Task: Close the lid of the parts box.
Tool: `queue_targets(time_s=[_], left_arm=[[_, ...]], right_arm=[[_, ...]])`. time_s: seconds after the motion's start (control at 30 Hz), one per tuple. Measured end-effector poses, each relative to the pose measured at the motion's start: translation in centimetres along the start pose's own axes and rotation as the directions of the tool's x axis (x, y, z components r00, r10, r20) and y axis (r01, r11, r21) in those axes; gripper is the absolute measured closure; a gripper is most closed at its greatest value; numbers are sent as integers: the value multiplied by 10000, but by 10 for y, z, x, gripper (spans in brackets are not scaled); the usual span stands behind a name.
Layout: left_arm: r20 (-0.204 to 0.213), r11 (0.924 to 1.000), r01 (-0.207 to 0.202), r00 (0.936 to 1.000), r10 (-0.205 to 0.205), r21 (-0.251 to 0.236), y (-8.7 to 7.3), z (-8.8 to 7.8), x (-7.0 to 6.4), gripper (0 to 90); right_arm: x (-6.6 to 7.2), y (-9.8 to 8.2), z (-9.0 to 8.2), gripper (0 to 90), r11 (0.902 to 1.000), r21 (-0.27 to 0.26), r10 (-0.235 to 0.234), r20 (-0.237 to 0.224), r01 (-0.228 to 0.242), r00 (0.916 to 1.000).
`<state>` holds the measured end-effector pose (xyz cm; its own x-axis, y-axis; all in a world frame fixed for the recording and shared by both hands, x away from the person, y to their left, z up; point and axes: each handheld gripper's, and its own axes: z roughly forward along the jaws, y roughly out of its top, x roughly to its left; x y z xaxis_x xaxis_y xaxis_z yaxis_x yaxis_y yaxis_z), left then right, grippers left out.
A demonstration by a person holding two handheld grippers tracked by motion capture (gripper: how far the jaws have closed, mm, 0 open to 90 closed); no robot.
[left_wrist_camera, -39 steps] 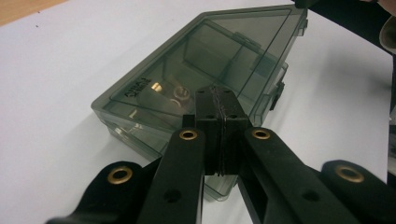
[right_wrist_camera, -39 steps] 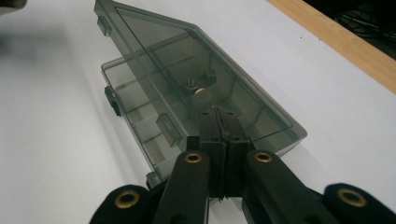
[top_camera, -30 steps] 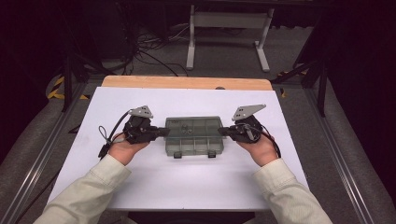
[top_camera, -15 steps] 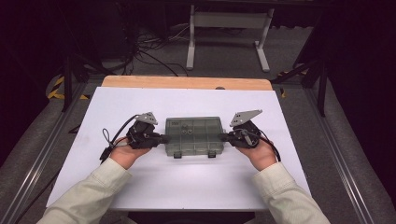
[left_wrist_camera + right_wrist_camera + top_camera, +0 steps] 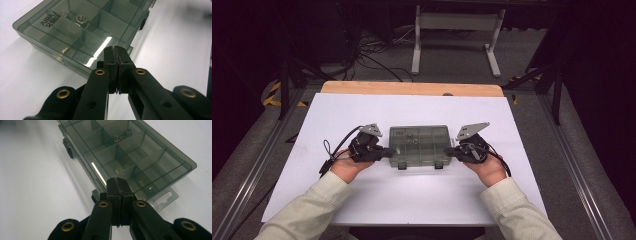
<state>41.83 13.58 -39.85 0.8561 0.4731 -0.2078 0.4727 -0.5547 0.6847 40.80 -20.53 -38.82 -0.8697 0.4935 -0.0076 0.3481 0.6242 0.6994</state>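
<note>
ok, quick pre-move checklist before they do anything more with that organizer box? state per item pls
1. Lid of the organizer box down: ok, it lies flat over the compartments in both gripper views.
2. Front latches fastened: cannot tell, too small and partly hidden.
3. Left gripper shut: ok, jaws pressed together, tips at the box's end near a corner.
4. Right gripper shut: ok, jaws together, tips at the opposite end by the hang tab.
5. Tips actually touching the box: cannot tell from these angles.
6. Loose parts contained: ok, the nuts sit inside compartments under the lid.
</note>
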Motion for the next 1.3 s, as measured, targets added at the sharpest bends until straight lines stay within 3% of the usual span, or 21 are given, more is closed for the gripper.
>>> queue_targets(time_s=[0.4, 0.77, 0.9, 1.07, 1.3], left_arm=[[-104, 9994, -100, 9999, 104, 329, -2, 5, -2, 882], [-25, 9996, 29, 10000, -28, 275, -4, 7, 0, 882], [37, 9993, 123, 9999, -125, 347, -7, 12, 0, 885], [-111, 9996, 107, 9999, -104, 250, -8, 12, 1, 894], [-190, 9999, 21, 9998, -18, 138, -9, 12, -1, 893]], right_arm=[[2, -3, 7, 897, 9997, 255, 39, -59, -37, 10000], [2, -5, 8, 898, 9997, 169, 187, -93, -185, 9998], [3, -7, 12, 899, 9991, 407, 133, -69, -130, 9999], [1, -12, 13, 900, 9993, 29, 376, -199, -376, 9991], [3, -12, 13, 900, 9994, 42, 334, -54, -333, 9994]])
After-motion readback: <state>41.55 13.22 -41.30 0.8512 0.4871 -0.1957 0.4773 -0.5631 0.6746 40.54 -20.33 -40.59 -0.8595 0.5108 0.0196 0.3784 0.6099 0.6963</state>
